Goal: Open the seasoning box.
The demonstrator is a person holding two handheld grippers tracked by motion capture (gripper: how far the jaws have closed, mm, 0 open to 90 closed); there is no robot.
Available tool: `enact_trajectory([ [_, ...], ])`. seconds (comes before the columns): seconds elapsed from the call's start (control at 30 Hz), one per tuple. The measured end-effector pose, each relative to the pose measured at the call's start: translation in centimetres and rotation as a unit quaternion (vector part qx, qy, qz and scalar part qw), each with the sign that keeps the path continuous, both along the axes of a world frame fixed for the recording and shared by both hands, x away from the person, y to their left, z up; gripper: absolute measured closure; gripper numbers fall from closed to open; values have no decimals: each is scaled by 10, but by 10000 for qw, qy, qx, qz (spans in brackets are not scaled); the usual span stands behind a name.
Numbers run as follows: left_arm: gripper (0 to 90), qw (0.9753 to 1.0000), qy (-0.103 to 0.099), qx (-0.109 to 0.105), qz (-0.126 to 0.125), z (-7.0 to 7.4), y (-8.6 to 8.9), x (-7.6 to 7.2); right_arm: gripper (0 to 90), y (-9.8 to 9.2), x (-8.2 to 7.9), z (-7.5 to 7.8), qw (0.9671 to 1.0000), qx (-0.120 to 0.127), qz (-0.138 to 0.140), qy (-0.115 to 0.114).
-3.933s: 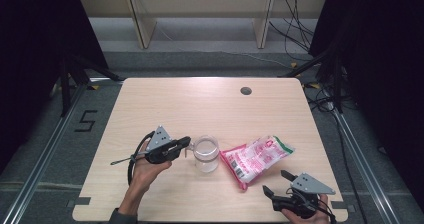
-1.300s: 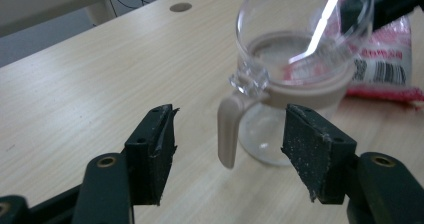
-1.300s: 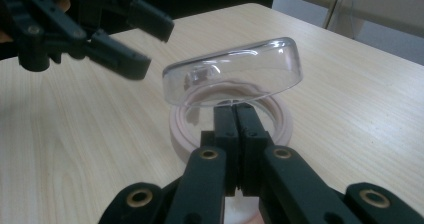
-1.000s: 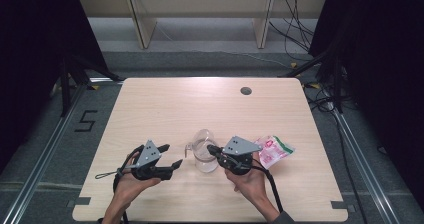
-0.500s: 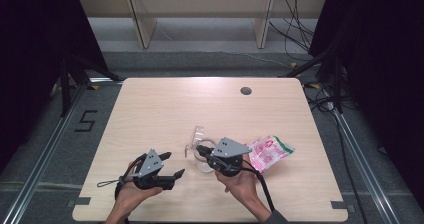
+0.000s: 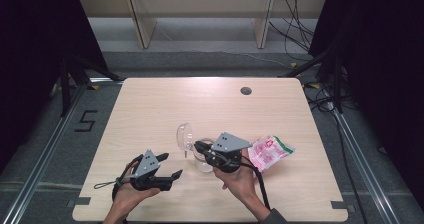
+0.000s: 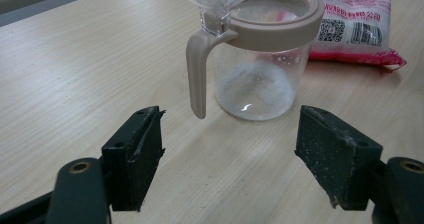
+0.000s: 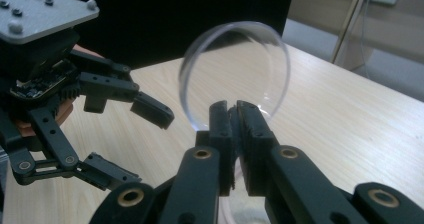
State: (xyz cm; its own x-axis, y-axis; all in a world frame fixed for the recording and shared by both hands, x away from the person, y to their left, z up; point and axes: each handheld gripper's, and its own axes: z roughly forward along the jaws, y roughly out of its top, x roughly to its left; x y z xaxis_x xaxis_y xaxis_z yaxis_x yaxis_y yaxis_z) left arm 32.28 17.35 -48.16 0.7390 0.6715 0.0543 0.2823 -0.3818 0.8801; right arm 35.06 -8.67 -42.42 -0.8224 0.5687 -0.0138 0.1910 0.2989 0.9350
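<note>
Wooden table [image 6: 150, 109]. Pink packet [image 6: 270, 152] lies right of the clear jar [image 6: 202, 160], near the front edge. Right gripper [image 6: 201, 147] has its jaws pinched on the jar's hinged clear lid [image 8: 235, 74], which stands upright, open. Left gripper [image 6: 171, 167], jaws spread wide, holds nothing, just left of the jar.

Light wood counter [image 6: 165, 104], round grommet [image 6: 245, 90] near its far edge. Grey floor [image 6: 200, 39] marked "5" [image 6: 86, 120]. Pale shelving legs [image 6: 142, 24] behind; cables [image 6: 300, 14], possibly power leads. Dark curtains [image 6: 30, 44] flanking.
</note>
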Motion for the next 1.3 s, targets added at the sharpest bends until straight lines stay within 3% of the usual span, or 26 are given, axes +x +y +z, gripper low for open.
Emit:
enact_trajectory([
  [0.1,259,10000,-24,32,-60,0,0,0,836,-8,-1,2,9999,44,-59,73],
  [0.13,259,10000,33,-11,-5,0,0,0,828,-10,-1,2,10000,38,-12,-33],
  [0.17,259,9999,95,-64,-15,0,0,-1,818,-12,-3,1,10000,26,4,43],
  [0.2,259,10000,-20,29,-55,1,1,1,806,-15,-5,1,10000,11,1,72],
  [0.27,258,10000,-35,67,-53,1,2,1,766,-21,-6,-1,9999,-25,-62,107],
  [0.33,258,10000,-16,3,-64,1,2,0,737,-30,-8,-2,9999,-37,-138,-19],
  [0.37,258,10000,-18,-35,-53,1,1,1,723,-35,-11,-2,9998,-85,-172,84],
  [0.4,257,10000,-32,44,-74,1,3,1,717,-40,-11,-3,9997,-65,-224,-50],
  [0.43,257,10000,-44,13,-65,0,2,1,708,-46,-13,-3,9996,-75,-269,77],
  [0.47,257,9999,-23,72,-70,1,2,1,695,-51,-15,-4,9994,-42,-333,83],
  [0.5,258,10000,64,-14,-17,0,1,0,677,-58,-17,-5,9991,-123,-392,111],
  [0.53,263,9999,113,-30,-46,-1,0,0,665,-61,-18,-7,9991,-38,-391,157],
  [0.57,266,9999,82,55,-51,-2,1,0,654,-67,-18,-8,9987,-169,-473,57],
  [0.63,265,9998,159,28,-80,-3,1,1,641,-77,-21,-12,9979,-183,-596,157],
  [0.67,263,9998,136,72,-85,-3,2,1,633,-81,-22,-13,9972,-144,-660,315],
  [0.7,260,9997,239,-51,9,-4,0,0,629,-84,-21,-15,9977,-98,-624,225],
  [0.8,257,9997,255,-49,14,-5,0,1,583,-95,-24,-16,9963,-195,-826,125],
  [0.83,257,9997,238,-17,23,-4,1,1,574,-97,-26,-17,9953,-123,-921,281],
  [0.9,256,9997,240,-57,28,-3,1,0,564,-102,-28,-19,9953,-74,-918,311],
  [1.0,252,9997,238,-78,44,-2,0,-1,532,-111,-34,-22,9924,25,-1115,516],
  [1.07,252,9997,231,-117,43,-2,-2,-1,521,-115,-33,-24,9931,-7,-1089,426],
  [1.1,251,9996,257,-97,1,-2,-5,-2,515,-125,-37,-28,9908,98,-1253,497],
  [1.2,250,9996,248,-76,-64,-3,-9,-3,503,-134,-39,-31,9895,14,-1355,502],
  [1.23,249,9995,297,-60,-116,-3,-12,-5,493,-142,-42,-35,9867,102,-1516,587],
  [1.27,249,9996,243,32,-145,-2,-11,-4,491,-147,-43,-36,9859,83,-1553,612],
  [1.3,249,9996,251,-19,-158,-3,-12,-5,490,-152,-43,-38,9852,46,-1590,633],
])
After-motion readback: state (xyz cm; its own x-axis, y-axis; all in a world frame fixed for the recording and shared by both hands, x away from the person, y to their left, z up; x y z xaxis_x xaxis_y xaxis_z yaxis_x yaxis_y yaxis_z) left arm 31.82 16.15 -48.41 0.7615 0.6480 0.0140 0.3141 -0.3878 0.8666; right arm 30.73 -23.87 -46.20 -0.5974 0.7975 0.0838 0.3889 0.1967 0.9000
